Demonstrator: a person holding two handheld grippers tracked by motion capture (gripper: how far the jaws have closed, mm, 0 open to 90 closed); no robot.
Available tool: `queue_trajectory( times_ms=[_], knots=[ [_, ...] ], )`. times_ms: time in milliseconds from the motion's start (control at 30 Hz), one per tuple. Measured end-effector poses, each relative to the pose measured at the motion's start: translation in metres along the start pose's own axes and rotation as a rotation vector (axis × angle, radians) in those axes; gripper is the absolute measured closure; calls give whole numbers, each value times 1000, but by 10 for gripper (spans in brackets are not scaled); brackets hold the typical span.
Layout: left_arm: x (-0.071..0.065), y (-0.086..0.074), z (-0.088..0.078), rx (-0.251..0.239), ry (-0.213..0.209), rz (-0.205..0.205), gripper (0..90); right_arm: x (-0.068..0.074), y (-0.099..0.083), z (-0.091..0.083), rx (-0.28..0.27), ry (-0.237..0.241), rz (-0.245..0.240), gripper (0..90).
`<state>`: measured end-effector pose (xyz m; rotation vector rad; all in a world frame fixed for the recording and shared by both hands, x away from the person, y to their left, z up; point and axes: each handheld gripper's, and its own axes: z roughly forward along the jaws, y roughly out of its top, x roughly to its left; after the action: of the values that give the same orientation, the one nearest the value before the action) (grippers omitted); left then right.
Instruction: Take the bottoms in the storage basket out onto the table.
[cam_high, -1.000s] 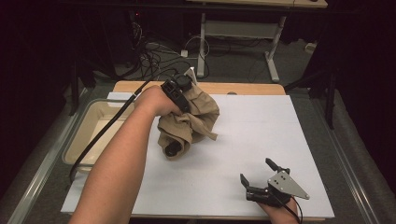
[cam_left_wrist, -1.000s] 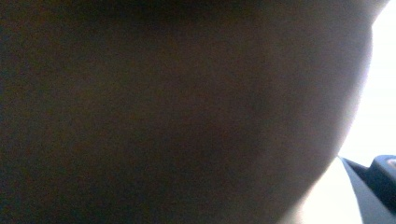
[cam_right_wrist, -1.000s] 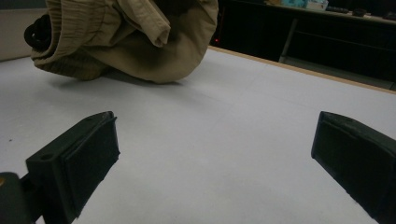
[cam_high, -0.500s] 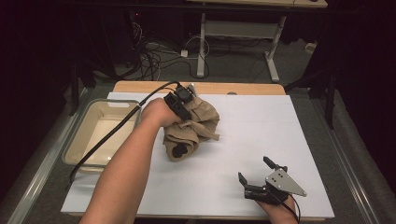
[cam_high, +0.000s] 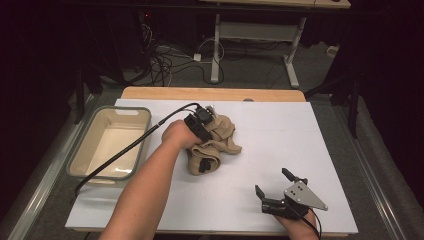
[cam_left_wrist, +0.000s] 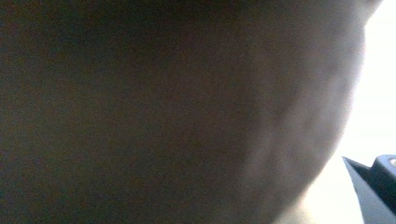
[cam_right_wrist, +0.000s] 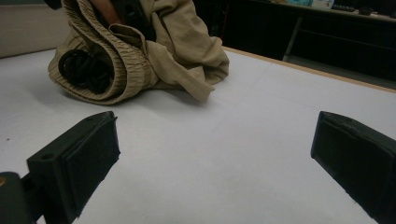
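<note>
A crumpled tan garment (cam_high: 222, 137) with a ribbed elastic waistband lies on the white sheet (cam_high: 310, 135) near the table's middle. My left gripper (cam_high: 202, 150) is buried in it from above and shut on the cloth; a black jaw pokes out through the waistband. Blurred, dark fabric (cam_left_wrist: 163, 107) presses close against the camera in the left gripper view. Near the front edge my right gripper (cam_high: 272, 182) rests open, holding nothing. The garment (cam_right_wrist: 177, 51) lies beyond its two spread jaws, well apart from my right gripper (cam_right_wrist: 217, 158).
A grey-rimmed beige bin (cam_high: 82, 150) stands at the left of the sheet, with the left gripper's cable draped over its near corner. The wooden table edge (cam_high: 210, 93) runs along the back. Dark floor, cables and desk legs lie beyond.
My left hand has come down with the garment, which hung bunched above the table and now rests on the sheet. The right gripper has not moved.
</note>
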<state>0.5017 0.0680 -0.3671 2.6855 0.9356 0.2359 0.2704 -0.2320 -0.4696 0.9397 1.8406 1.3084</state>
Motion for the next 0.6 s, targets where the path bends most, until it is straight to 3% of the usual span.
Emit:
queue_trajectory(
  times_ms=[367,467,600],
  knots=[
    [-12,-2,45,-24,-38,-18,561,0,-1,0,7,-3,2,20],
    [-15,-3,50,-38,-40,-10,469,0,-1,0,8,-1,2,20],
    [-17,-5,53,-50,-39,-7,280,1,-2,1,10,3,-2,20]
  ],
)
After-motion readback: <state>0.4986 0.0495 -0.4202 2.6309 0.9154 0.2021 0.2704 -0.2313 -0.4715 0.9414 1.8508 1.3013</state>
